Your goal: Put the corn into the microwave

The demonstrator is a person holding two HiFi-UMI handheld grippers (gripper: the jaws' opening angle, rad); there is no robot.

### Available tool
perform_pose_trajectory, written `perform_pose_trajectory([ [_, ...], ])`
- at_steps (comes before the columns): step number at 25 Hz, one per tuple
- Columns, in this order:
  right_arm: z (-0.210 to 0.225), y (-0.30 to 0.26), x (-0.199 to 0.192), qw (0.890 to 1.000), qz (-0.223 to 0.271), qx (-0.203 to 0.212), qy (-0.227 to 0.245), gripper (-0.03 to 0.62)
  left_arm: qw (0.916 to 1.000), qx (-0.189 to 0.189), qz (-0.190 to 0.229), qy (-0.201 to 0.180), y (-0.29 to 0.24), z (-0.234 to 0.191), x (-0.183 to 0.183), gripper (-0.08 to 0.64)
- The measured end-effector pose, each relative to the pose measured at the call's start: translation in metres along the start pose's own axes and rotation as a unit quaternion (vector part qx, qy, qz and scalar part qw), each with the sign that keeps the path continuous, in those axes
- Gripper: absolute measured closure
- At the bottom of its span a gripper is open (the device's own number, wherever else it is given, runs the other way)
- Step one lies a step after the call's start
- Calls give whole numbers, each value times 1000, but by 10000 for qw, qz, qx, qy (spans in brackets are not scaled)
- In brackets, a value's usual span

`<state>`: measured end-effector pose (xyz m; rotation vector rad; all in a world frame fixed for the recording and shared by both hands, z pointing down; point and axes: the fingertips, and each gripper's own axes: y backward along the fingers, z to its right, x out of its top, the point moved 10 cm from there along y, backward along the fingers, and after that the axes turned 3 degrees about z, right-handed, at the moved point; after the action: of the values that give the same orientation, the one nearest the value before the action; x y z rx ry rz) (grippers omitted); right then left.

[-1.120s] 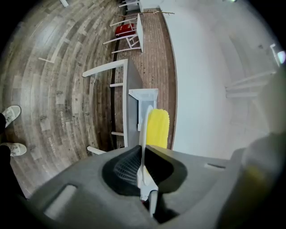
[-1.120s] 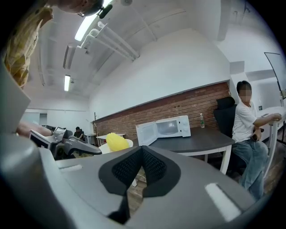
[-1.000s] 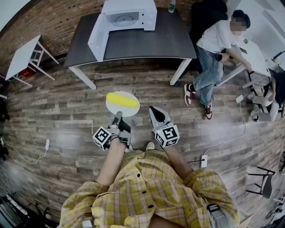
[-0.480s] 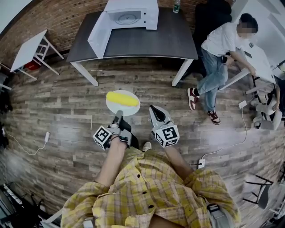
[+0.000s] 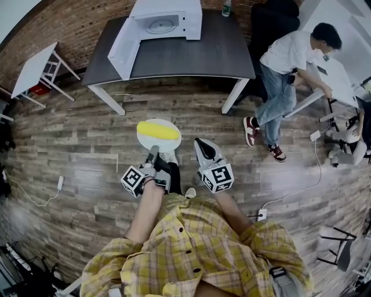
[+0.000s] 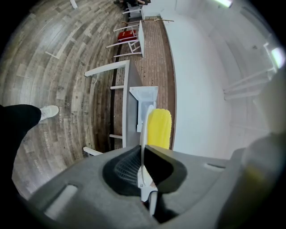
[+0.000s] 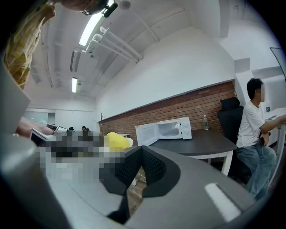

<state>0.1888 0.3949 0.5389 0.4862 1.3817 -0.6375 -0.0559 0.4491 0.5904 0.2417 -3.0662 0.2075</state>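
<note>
1. The left gripper (image 5: 154, 151) has its jaws nipped narrow on the round white plate (image 5: 168, 142), biting the rim at the plate's 6 o'clock, the edge nearest the person.
2. The yellow corn cob (image 5: 157, 130) lies loose across the middle of that plate, lengthwise from 9 to 3 o'clock, above the wooden floor and well short of the table.
3. The right gripper (image 5: 202, 144) rides alongside at 3 o'clock of the plate, pads together with nothing between them.
4. Dead ahead at 12 o'clock, the white box-shaped microwave (image 5: 168, 17) sits on the dark grey table (image 5: 191, 55), with its door swung wide open.
5. My read is that the cob is light and stiff, but round, so it will roll if the plate dips.
6. The plate looks thin, hard and slick, and it hangs from one edge, so level carrying matters.
7. The rim is the sensible hold. The free gripper could steady the 3 o'clock edge.
</note>
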Motion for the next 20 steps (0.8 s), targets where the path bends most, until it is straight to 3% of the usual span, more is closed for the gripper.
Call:
perform_pose_trajectory([
  [3,7,-14,-2,10000,-48,-14,21,589,9996,-179,19,206,-19,4,3,545],
  [15,52,-95,0,10000,-77,-45,-28,589,10000,14,-44,55,-107,5,44,543],
  [20,76,-148,19,9999,-11,-131,-105,589,9998,-48,-131,154,-164,29,65,541],
])
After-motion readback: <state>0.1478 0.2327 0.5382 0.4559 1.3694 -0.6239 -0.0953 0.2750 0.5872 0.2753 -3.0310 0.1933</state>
